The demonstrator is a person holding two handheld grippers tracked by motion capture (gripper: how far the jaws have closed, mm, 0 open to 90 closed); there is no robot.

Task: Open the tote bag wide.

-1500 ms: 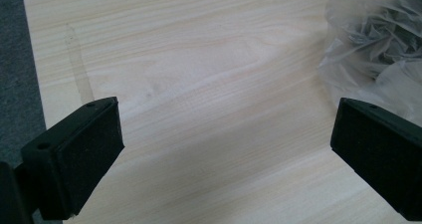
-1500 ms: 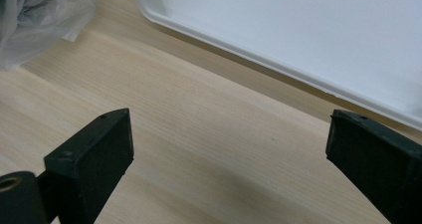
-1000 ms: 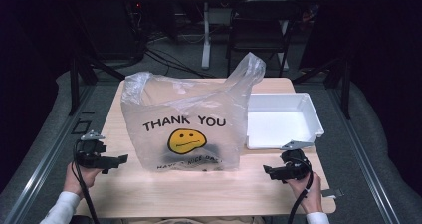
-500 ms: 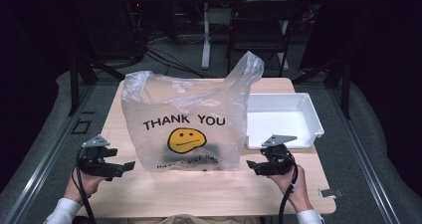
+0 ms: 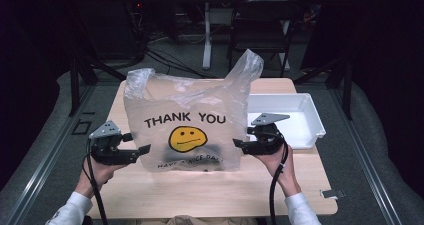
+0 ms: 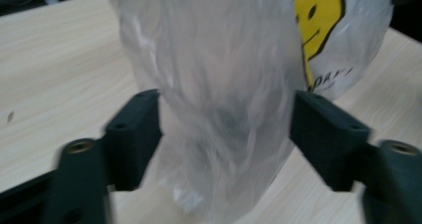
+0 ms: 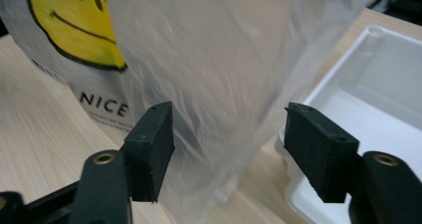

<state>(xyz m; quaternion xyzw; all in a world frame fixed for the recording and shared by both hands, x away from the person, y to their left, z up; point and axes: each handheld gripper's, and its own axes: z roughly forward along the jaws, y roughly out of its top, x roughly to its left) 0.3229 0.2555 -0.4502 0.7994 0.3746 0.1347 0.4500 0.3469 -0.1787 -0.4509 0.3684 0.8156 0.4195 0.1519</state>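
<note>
A clear plastic bag (image 5: 187, 120) printed THANK YOU with a yellow smiley stands upright on the wooden table (image 5: 210, 190). My left gripper (image 5: 144, 150) is at the bag's lower left edge, open, its jaws on either side of the bag's side fold (image 6: 224, 134). At the lower right edge sits my right gripper (image 5: 237, 144), also open, jaws straddling the bag's other side (image 7: 224, 114). Dark shapes show faintly through the bag's bottom.
A white tray (image 5: 307, 130) lies on the table right of the bag, close behind the right gripper, seen also in the right gripper view as the white tray (image 7: 378, 84). A small clip (image 5: 332, 193) lies near the table's right front edge. A chair and stands are beyond the table.
Both grippers have moved inward from the table's sides to the bag's lower corners, and their open jaws now straddle its side folds.
</note>
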